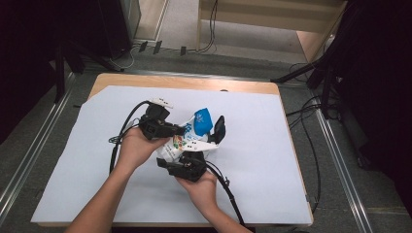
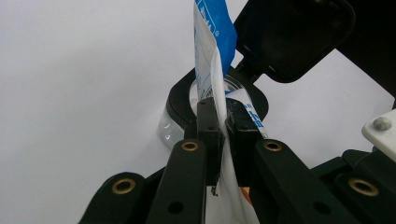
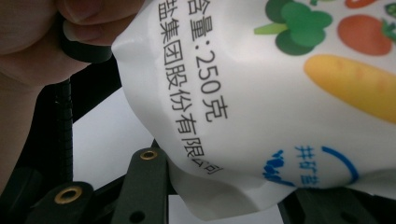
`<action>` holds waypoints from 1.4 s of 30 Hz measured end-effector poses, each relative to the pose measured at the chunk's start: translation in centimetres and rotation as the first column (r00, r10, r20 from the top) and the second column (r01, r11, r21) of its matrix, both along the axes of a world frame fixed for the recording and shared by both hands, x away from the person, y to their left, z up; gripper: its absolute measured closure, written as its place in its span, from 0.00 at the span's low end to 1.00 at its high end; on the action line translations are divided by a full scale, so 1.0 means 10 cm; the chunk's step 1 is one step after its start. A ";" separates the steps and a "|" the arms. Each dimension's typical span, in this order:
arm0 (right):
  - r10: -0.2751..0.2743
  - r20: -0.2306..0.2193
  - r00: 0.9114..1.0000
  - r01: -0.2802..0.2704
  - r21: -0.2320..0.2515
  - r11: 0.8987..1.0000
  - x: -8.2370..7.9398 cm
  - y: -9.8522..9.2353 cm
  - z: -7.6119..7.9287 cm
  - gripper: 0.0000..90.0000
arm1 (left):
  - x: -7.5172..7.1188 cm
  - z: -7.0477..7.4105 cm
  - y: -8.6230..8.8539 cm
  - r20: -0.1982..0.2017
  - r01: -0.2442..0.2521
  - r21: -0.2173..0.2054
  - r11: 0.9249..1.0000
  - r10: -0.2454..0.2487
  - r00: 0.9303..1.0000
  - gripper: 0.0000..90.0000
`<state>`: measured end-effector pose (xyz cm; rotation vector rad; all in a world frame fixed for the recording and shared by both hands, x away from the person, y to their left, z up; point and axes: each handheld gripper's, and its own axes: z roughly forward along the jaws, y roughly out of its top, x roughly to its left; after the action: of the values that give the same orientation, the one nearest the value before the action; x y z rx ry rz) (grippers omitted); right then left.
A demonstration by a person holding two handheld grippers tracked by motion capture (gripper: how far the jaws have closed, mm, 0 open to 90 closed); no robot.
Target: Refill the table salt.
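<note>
A white pouch with a blue top and printed vegetables (image 1: 198, 127) is held up between both grippers over the table's middle. My left gripper (image 1: 182, 130) comes in from the left, and in the left gripper view its jaws (image 2: 224, 123) are shut flat on the pouch's thin edge (image 2: 210, 51). Just beyond the tips is a clear jar with a black collar (image 2: 180, 100), its black flip lid (image 2: 294, 37) hinged open. My right gripper (image 1: 192, 154) holds the pouch from below, and the pouch body (image 3: 280, 93) bulges between its jaws (image 3: 233, 207).
A white sheet (image 1: 272, 165) covers the wooden table (image 1: 184, 81). Black cables (image 1: 228, 191) trail from both grippers toward the near edge. Dark stands and cables (image 1: 311, 73) crowd the floor to the right and left. A hand (image 3: 28, 46) grips the left gripper's handle.
</note>
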<state>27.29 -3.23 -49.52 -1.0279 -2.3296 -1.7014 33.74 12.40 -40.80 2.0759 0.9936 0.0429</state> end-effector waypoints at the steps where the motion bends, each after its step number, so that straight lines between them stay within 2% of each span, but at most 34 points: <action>1: 0.000 0.001 1.000 0.000 0.005 1.000 0.00 0.00 0.00 0.73 | 0.00 0.00 0.00 0.001 -0.001 -0.002 1.000 0.001 1.000 0.97; 6: 0.002 -0.019 1.000 -0.001 0.025 1.000 0.02 0.00 0.00 0.74 | 0.00 0.00 0.01 0.009 -0.005 -0.010 1.000 0.005 1.000 0.95; 20: 0.015 -0.031 0.999 -0.014 0.036 0.999 0.03 0.01 0.01 0.74 | -0.01 0.02 0.01 0.016 -0.018 0.000 1.000 0.018 1.000 0.96; 27: 0.022 -0.014 1.000 -0.022 0.011 1.000 0.04 0.02 0.03 0.68 | 0.00 0.03 0.00 0.018 -0.028 0.009 1.000 0.028 0.999 0.98; 34: 0.013 -0.004 1.000 -0.013 0.003 1.000 0.04 -0.01 0.05 0.71 | -0.01 0.06 -0.03 0.035 -0.023 0.019 1.000 0.022 0.999 0.98; 42: 0.013 -0.029 1.000 -0.012 0.016 1.000 0.06 -0.03 0.04 0.73 | 0.01 0.04 -0.06 0.038 -0.019 0.023 1.000 0.018 0.999 0.97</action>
<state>27.85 -3.49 -49.14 -1.0261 -2.2963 -1.6864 33.84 11.81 -40.37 2.0793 0.9942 0.1030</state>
